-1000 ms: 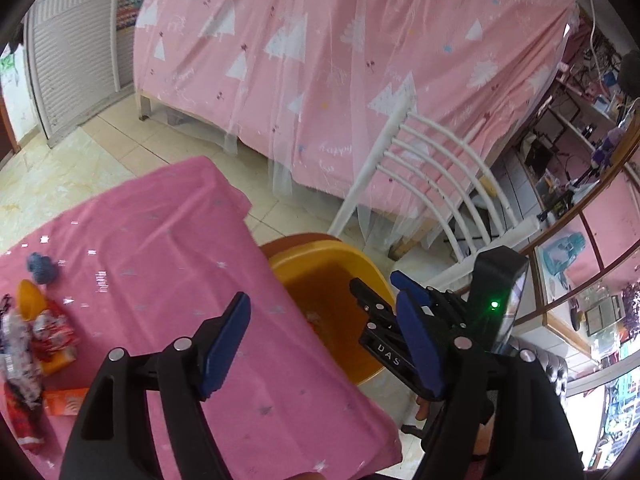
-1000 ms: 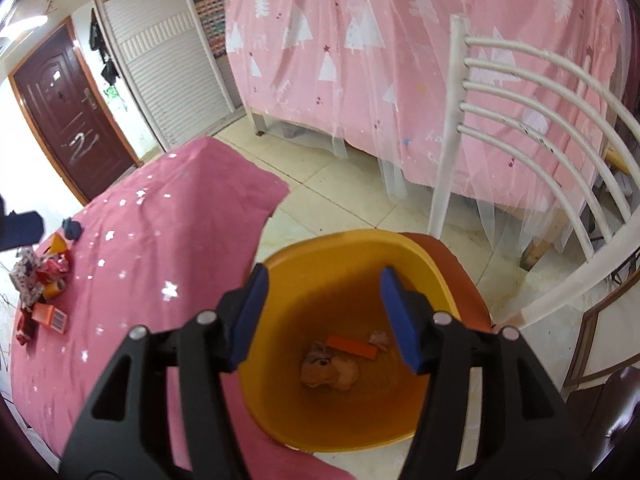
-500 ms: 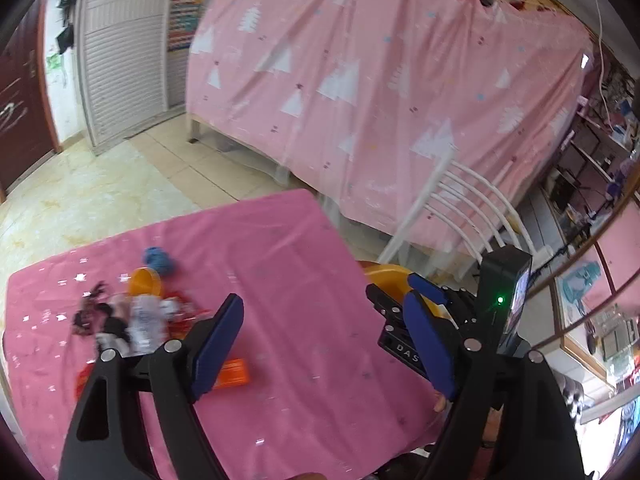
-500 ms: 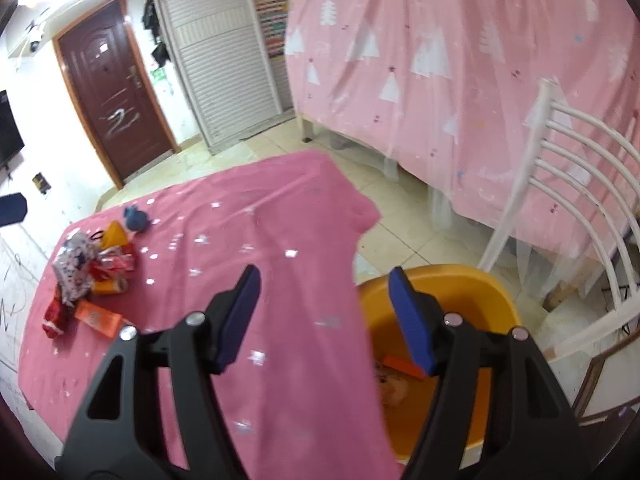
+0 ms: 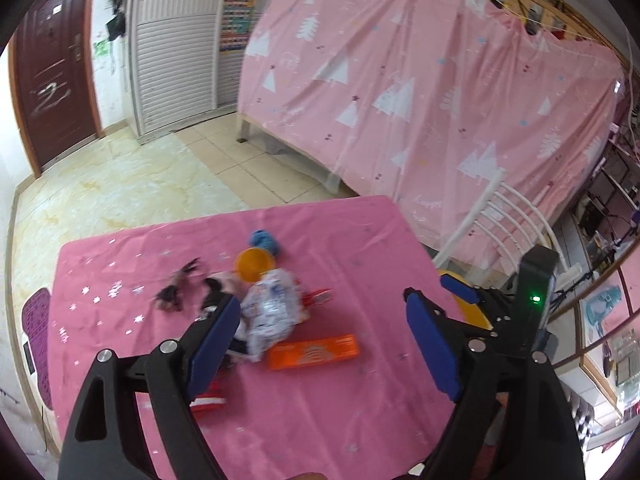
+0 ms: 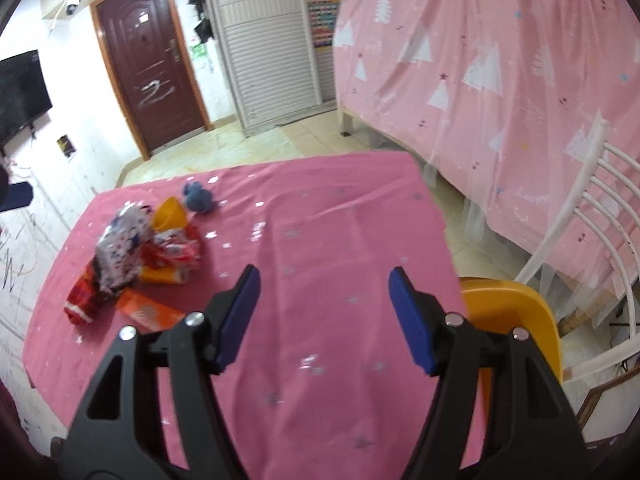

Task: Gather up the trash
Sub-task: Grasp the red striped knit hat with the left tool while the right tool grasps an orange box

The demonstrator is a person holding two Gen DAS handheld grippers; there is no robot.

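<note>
yellow bin [image 6: 516,312] partly hidden, dark scraps [image 5: 176,292] blurred

Both wrist cameras look down and forward over the pink star-printed tablecloth [image 5: 360,420] [image 6: 320,240]. The left sits nearer the wrapper pile [image 5: 272,312] [image 6: 128,256]; both share its far edge.

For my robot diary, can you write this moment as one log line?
left gripper: open, over wrappers | right gripper: open, empty | bin: beside table

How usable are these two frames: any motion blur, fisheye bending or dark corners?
Left wrist view: trash pile smeared by motion blur, the dark scraps worst; corners vignetted black. Right wrist view: sharper on the pile, soft toward the pink curtain; fisheye bows the door and the white chair.
</note>
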